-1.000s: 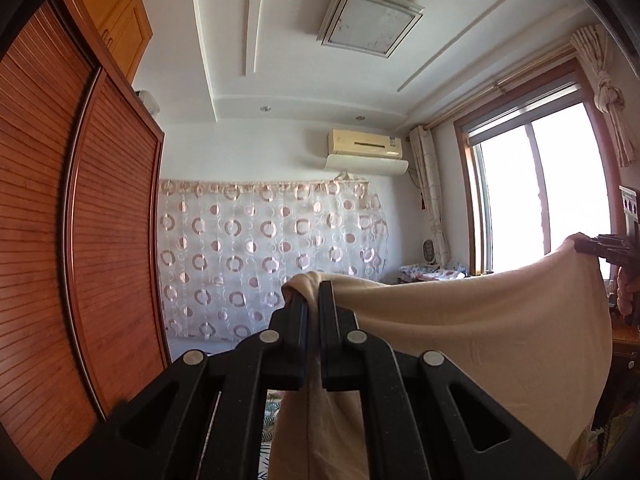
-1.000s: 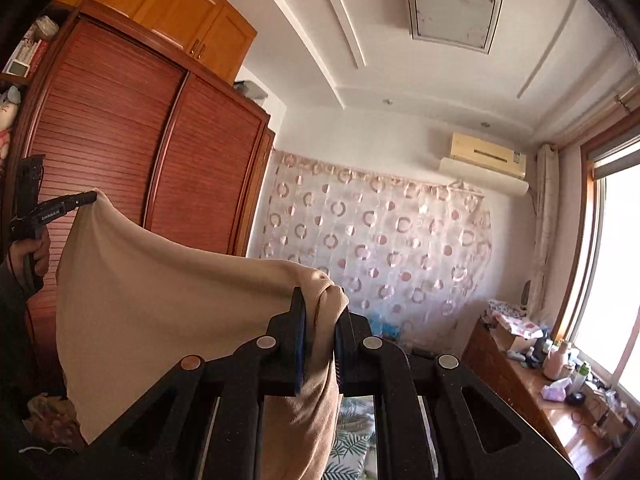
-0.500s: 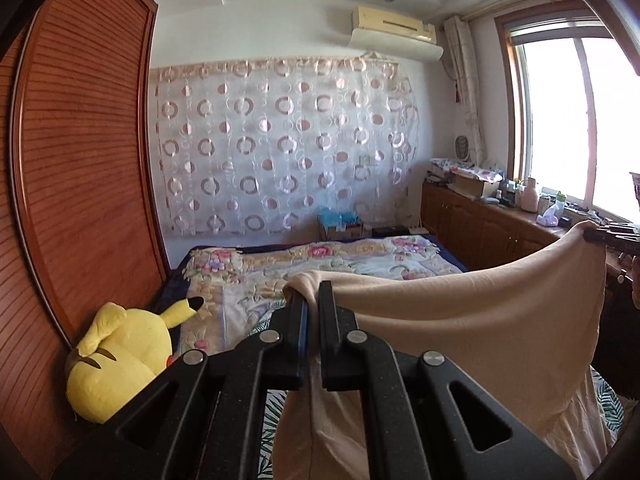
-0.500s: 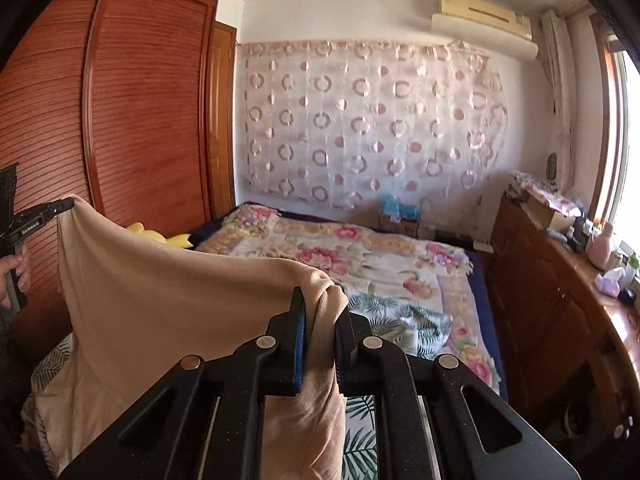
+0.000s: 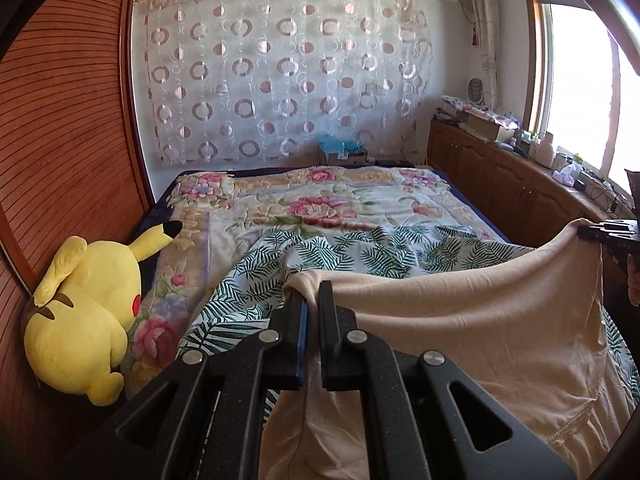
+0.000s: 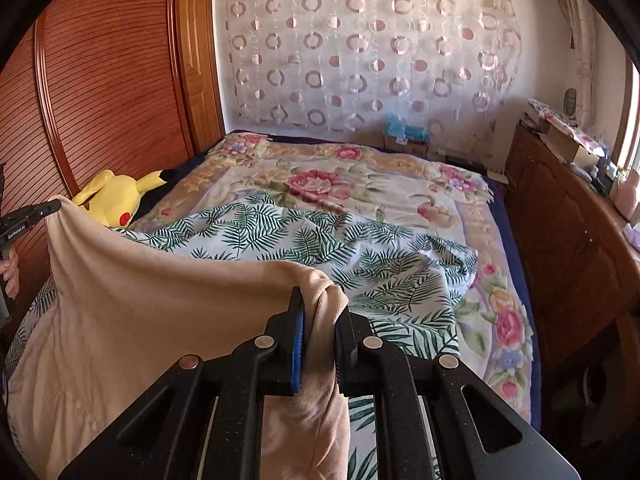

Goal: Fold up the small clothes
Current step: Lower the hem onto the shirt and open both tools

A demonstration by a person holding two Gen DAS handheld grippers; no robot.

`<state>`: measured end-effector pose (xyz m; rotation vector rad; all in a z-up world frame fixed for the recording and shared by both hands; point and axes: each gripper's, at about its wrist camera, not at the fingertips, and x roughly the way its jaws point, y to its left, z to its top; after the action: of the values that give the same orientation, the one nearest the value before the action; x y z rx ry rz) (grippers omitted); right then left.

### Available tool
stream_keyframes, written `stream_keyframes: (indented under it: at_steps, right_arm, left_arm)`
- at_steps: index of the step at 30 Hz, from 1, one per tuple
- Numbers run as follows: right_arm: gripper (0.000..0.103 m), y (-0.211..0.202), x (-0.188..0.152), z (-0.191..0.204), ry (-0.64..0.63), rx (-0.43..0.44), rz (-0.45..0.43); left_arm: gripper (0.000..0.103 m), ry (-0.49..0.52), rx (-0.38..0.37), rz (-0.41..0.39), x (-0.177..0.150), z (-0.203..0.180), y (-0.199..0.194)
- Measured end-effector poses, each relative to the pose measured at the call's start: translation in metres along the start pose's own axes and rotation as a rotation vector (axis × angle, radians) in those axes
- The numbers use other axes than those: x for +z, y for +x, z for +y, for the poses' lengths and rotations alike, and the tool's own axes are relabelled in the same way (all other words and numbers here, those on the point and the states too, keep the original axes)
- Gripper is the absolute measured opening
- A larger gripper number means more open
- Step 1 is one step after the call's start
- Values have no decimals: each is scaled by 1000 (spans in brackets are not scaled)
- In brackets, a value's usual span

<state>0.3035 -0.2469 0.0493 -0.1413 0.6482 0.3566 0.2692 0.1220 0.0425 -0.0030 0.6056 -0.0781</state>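
A beige garment (image 5: pixel 480 332) hangs stretched between my two grippers above the near end of the bed. My left gripper (image 5: pixel 310 300) is shut on one top corner of it. My right gripper (image 6: pixel 320 308) is shut on the other top corner of the garment (image 6: pixel 132 312). The right gripper also shows at the right edge of the left wrist view (image 5: pixel 608 234), and the left gripper at the left edge of the right wrist view (image 6: pixel 28 216). The cloth's lower part drapes down toward the bed; its bottom hem is partly hidden.
The bed carries a fern-print sheet (image 5: pixel 360 252) over a floral blanket (image 6: pixel 360 176). A yellow Pikachu plush (image 5: pixel 84 312) lies at the bed's left side against a wooden wardrobe (image 6: pixel 104 80). Wooden cabinets (image 6: pixel 568 216) with clutter run along the right under the window.
Both grippers have tilted down from the ceiling toward the bed and lowered, still holding the garment stretched between them. The bed and plush have come into view.
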Motion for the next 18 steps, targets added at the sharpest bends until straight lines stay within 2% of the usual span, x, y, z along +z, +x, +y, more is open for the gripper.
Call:
stream_keyframes:
  at_steps: [3,6,9,12,13,14,18]
  right_arm:
    - [11,5,2,3,6,-5,29]
    - [17,3,-1,10,10,-12,46]
    - [20,2,-4,9,31,-11,49]
    - [29,-8,-11,7,54,-5,44]
    - [30,-12,-17,7,58,-2,38]
    - [31,-20,-23,8,63,-6,36]
    - [36,-48,-56,15,63,24,40]
  left_arm:
    - [5,6,7,47,-1,-3,14]
    - [14,14,-4,78,-3,-1,23]
    - [42,12,-13,87,-9,0,18]
    - [64,-7,-53,105,-15,3,8]
    - [76,-7,-59,111,-18,2,4]
    - [79,-5,-70,117,-24,1,-1]
    - [79,-1,-86,163,-50,0,-14]
